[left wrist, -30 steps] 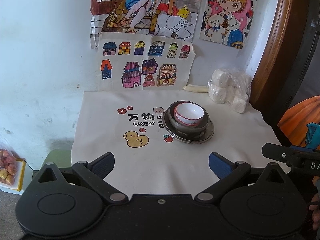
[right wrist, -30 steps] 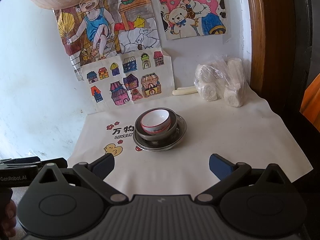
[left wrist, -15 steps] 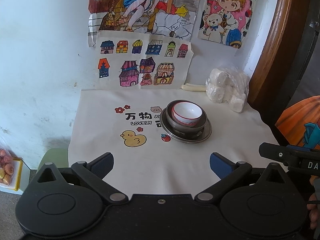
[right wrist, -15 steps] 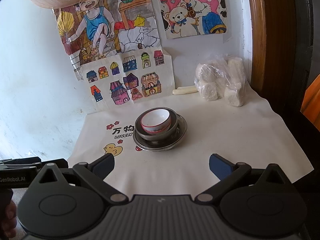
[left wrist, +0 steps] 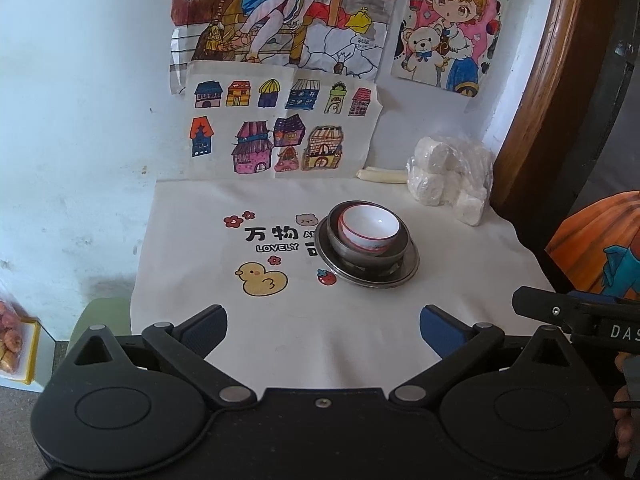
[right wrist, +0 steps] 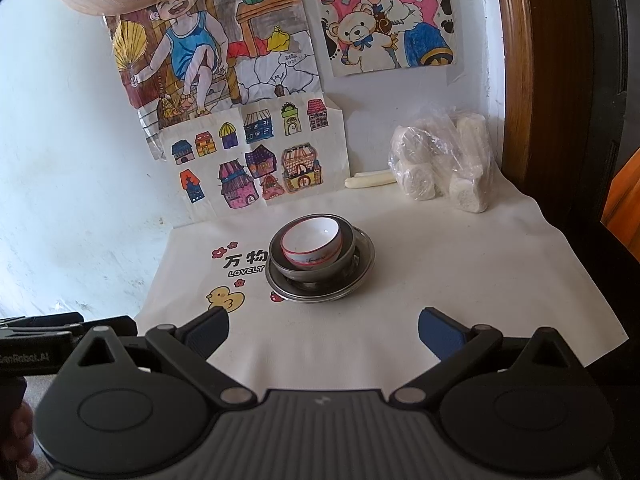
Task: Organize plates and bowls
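A white bowl with a red rim sits inside a grey metal bowl, which stands on a metal plate in the middle of the cloth-covered table. My left gripper is open and empty, held back near the table's front edge, well short of the stack. My right gripper is also open and empty, near the front edge, short of the stack.
A white printed cloth covers the table. A plastic bag of white rolls and a white stick lie at the back right by the wall. A wooden frame stands to the right.
The left gripper has drifted slightly back and left, so the stack sits a bit higher in its view. The right gripper and the dishes have barely moved.
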### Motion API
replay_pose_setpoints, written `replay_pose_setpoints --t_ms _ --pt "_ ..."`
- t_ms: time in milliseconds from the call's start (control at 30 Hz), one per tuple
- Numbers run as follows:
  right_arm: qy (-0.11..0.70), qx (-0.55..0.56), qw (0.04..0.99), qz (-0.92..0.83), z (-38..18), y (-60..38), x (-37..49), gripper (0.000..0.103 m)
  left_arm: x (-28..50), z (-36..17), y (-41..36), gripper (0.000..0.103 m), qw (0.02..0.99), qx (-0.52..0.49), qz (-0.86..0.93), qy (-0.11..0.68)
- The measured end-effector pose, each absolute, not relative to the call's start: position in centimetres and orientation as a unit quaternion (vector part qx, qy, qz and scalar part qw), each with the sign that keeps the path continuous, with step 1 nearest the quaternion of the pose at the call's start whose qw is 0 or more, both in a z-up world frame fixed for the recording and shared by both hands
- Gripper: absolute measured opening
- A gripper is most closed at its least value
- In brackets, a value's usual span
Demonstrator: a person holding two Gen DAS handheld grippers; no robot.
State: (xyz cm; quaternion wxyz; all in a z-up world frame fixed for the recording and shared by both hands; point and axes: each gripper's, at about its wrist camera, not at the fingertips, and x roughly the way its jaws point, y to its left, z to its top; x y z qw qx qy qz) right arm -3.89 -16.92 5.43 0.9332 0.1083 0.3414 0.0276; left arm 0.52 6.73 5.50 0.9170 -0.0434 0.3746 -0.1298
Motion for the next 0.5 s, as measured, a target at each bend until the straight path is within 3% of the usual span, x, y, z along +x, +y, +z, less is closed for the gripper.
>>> replay_pose_setpoints --t_ms 500 --pt "0.345 0.107 0.932 0.028 5.08 -16.88 -3.37 0.103 1.04 5.72 6.91 0.102 0.917 -0.039 -0.142 0.37"
